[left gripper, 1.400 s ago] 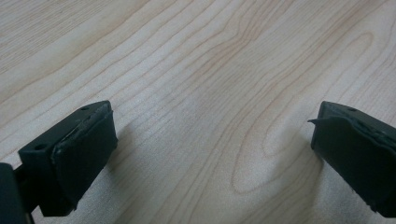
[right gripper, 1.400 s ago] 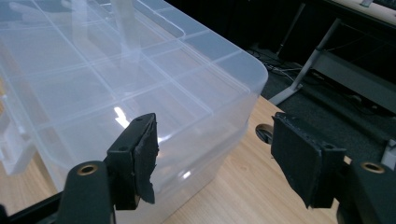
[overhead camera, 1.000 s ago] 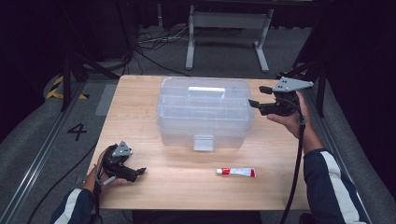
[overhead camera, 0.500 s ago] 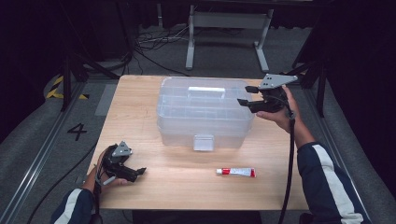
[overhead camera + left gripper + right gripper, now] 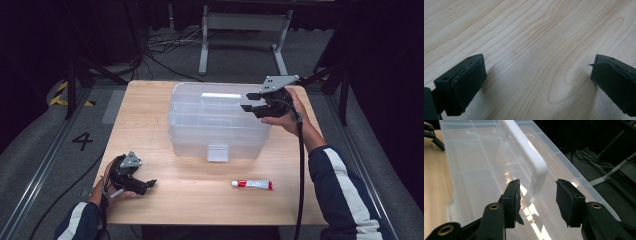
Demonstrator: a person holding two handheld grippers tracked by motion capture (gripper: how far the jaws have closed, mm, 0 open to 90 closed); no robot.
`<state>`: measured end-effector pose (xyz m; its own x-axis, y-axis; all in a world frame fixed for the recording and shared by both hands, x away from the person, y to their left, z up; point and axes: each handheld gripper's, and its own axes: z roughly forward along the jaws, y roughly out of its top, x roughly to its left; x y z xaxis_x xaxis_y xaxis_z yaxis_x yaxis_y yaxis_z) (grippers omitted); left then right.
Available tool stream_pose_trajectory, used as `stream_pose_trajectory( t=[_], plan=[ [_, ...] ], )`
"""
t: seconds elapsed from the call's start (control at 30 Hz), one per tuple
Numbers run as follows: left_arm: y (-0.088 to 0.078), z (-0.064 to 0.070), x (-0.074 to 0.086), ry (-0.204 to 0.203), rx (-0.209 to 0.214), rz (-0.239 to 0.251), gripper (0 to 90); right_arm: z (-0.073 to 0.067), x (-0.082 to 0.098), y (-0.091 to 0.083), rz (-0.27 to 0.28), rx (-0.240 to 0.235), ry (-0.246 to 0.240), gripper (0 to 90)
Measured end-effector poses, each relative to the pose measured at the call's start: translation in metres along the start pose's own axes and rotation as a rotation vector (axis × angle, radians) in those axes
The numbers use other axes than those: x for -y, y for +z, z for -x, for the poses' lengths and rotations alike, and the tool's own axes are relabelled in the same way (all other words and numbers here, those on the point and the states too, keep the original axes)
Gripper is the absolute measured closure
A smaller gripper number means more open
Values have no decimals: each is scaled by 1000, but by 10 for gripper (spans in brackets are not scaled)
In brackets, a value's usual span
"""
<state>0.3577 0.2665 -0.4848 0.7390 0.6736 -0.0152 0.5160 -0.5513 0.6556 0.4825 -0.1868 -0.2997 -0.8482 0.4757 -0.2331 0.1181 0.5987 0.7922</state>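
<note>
Fingers of the right gripper (image 5: 537, 197) have just been closing, now apart w/ the white handle (image 5: 529, 152) end between them, not pinched. Clear box (image 5: 217, 120) sits mid-table (image 5: 200, 200). Left gripper (image 5: 150, 184) rests near front-left corner, 2 jaws wide open, nothing between.

The right gripper (image 5: 251, 102) is held up at the far right, gripped from below by the right hand (image 5: 283, 118), its sleeved forearm reaching in from the lower right; its jaws point left, stand partly apart and have just been closing, with nothing pressed between them. The left gripper (image 5: 148, 184) rests low at the near left in the left hand (image 5: 111, 187), jaws wide apart.
</note>
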Motion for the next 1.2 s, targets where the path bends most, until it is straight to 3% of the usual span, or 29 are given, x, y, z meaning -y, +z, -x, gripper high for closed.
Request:
stream_pose_trajectory(
  t=[0.27,0.43,0.53,0.67,0.77,0.83,0.87,0.93,1.07,1.2],
  plan=[
    [1,-3,-4,8,11,-9,27,-3,-11,15,-48,2,-14,584],
    [-1,-6,-9,14,12,-10,190,-5,-18,23,-81,11,-46,626],
    [3,-8,-18,45,-7,-23,194,-5,-22,28,-92,10,-43,663],
    [3,-13,-29,40,-6,-9,204,-4,-24,30,-92,17,-44,695],
    [-3,-16,-43,33,-15,62,235,-3,-24,30,-90,24,-45,728],
    [-5,-17,-47,32,-25,84,247,-2,-23,30,-87,20,-39,730],
    [-6,-18,-51,31,-2,100,275,-2,-23,30,-86,22,-34,729],
    [-8,-16,-64,43,-13,139,303,-2,-23,31,-83,30,-36,730],
    [-11,-11,-78,54,8,197,327,-1,-24,31,-88,27,-31,731],
    [-12,-8,-84,60,17,216,334,0,-25,30,-90,19,-25,732]
  ],
)
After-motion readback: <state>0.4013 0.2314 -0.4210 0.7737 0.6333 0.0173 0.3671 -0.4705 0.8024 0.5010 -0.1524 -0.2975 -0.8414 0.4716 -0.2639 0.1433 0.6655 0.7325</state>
